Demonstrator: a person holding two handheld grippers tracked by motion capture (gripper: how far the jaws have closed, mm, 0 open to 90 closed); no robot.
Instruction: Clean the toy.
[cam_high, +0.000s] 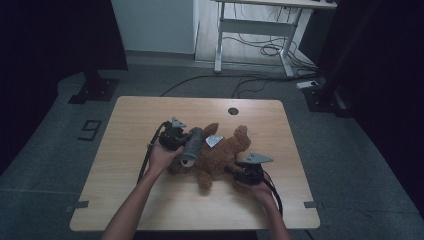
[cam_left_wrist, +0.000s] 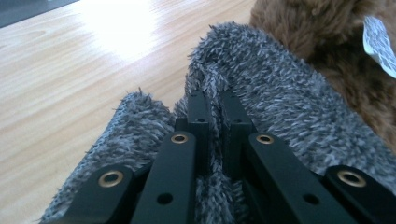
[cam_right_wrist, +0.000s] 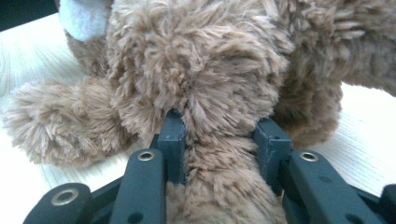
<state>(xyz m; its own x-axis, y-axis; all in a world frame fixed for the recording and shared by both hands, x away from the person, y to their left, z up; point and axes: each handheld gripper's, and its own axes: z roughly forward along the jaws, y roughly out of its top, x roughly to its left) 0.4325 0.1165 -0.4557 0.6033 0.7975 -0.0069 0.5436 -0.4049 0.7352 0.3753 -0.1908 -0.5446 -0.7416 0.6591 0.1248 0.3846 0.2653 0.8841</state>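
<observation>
Two grips share the work: the right hand-held gripper (cam_right_wrist: 219, 128) pins the brown teddy bear's (cam_high: 220, 152) limb at lower right, while the left hand-held gripper (cam_left_wrist: 215, 109), jaws nearly together, pinches the grey fuzzy sock (cam_left_wrist: 280, 98) beside it, probably to dress the bear on the surface (cam_high: 150, 112).

A shaggy brown plush bear (cam_high: 220, 155) and a fuzzy grey knit sock (cam_left_wrist: 280, 98) are seen on a smooth, pale wood-grain tabletop (cam_high: 150, 115).

Left gripper (cam_high: 186, 145) sits at nine o'clock of the table's centre, black jaws pinched nearly together on fuzzy grey knitted fabric (cam_left_wrist: 261, 93). Right gripper (cam_high: 234, 171) at five o'clock, jaws clamped either side of a brown plush limb (cam_right_wrist: 219, 158), forearms reaching in from six.
</observation>
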